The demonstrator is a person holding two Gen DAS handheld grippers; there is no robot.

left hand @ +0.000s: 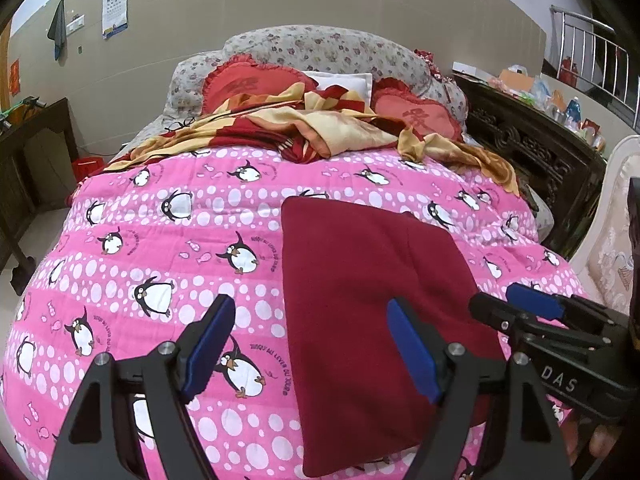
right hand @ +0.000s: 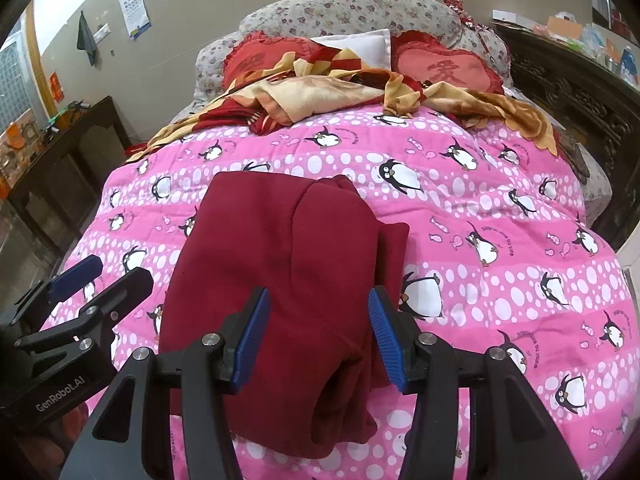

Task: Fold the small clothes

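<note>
A dark red garment [left hand: 372,304] lies folded into a long rectangle on a pink penguin-print quilt [left hand: 160,240], at lower centre of the left wrist view and centre-left of the right wrist view. It appears laid flat on the bed so its edges can be reached from the near side.

The left hand-held gripper [left hand: 312,344] hovers at the bottom of the left wrist view with its jaws spread wide and nothing between the pads; one finger sits over the quilt and the other over the garment's near half, straddling its left edge. The right hand-held gripper [right hand: 318,340] hangs over the near end of the garment at lower centre of its own view, jaws moderately wide and empty, above a bunched, layered flap that looks less tidy than the flat left side. Both seem poised to pinch the near edge for another fold, though neither is gripping yet.

Open quilt spreads to the left and right of the garment and beyond its far edge, leaving room to fold it away. At the top of both frames, a rumpled red-and-gold blanket [left hand: 320,128] and two red heart cushions [right hand: 444,66] sit well apart from the work. A carved dark wooden frame [left hand: 532,160] borders the bed at the right edge.
</note>
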